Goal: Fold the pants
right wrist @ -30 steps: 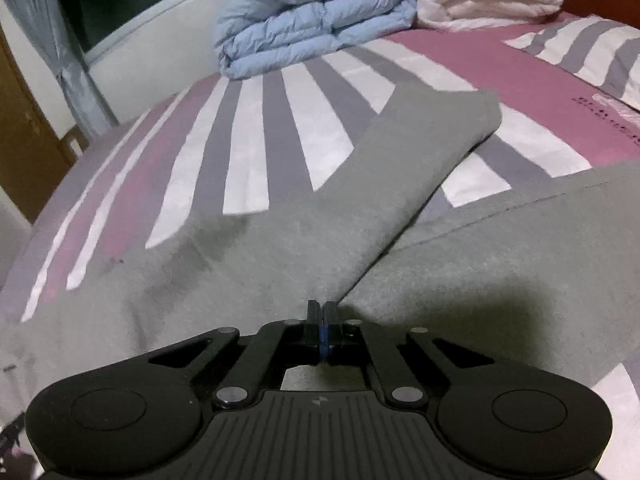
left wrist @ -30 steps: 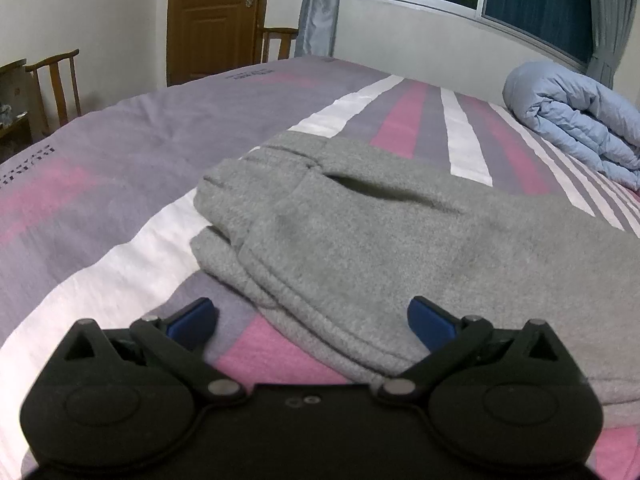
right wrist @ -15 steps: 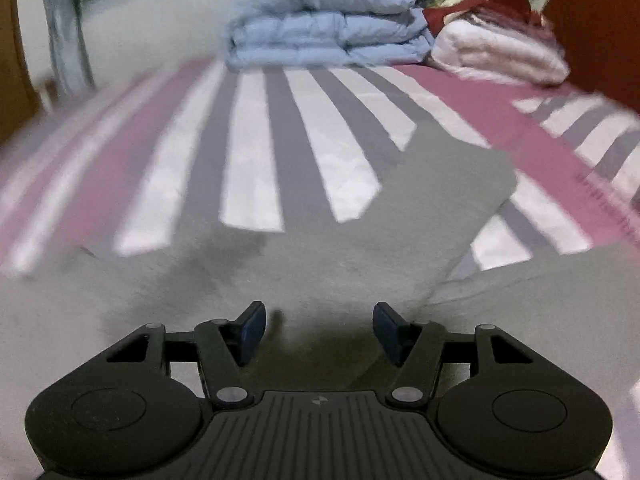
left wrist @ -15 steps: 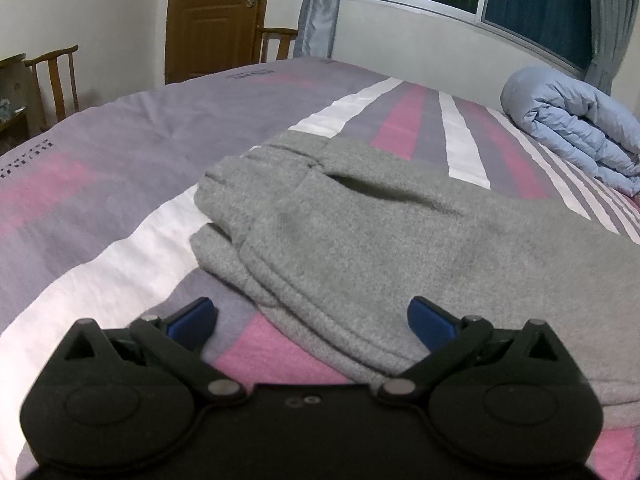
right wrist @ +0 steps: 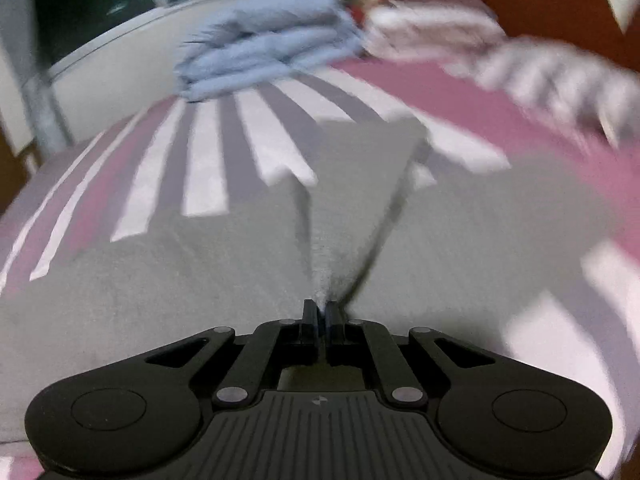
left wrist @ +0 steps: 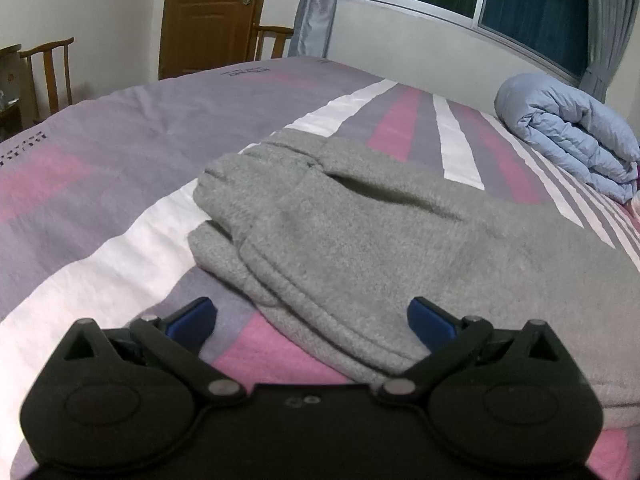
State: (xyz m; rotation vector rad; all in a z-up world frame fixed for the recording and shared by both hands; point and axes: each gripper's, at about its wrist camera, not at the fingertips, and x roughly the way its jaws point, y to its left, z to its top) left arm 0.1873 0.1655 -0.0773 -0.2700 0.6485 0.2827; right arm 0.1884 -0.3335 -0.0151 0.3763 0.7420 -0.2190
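Grey sweatpants (left wrist: 360, 240) lie across the striped bed (left wrist: 120, 152), with their thick banded end nearest the left gripper. My left gripper (left wrist: 312, 314) hovers low over that end. It is open, blue pads (left wrist: 192, 316) wide apart, one over the bedspread and one over the cloth. In the blurred right wrist view the pants (right wrist: 160, 280) fill the foreground, and one leg (right wrist: 360, 168) runs away toward the far side. My right gripper (right wrist: 319, 304) is closing its jaws on a raised pinch of grey cloth, which forms a taut ridge (right wrist: 324, 256) running up from the tips.
A folded light blue duvet (left wrist: 568, 136) (right wrist: 264, 44) sits at the bed's far side below the window. White and pink folded bedding (right wrist: 432, 24) lies by a reddish headboard (right wrist: 540, 0). Wooden chairs (left wrist: 48, 68) and a brown door (left wrist: 212, 12) stand beyond the bed.
The right gripper was shut, opened half a second ago, and has now closed on a fold of the pants, swinging as it did. The left gripper has stayed put, open.
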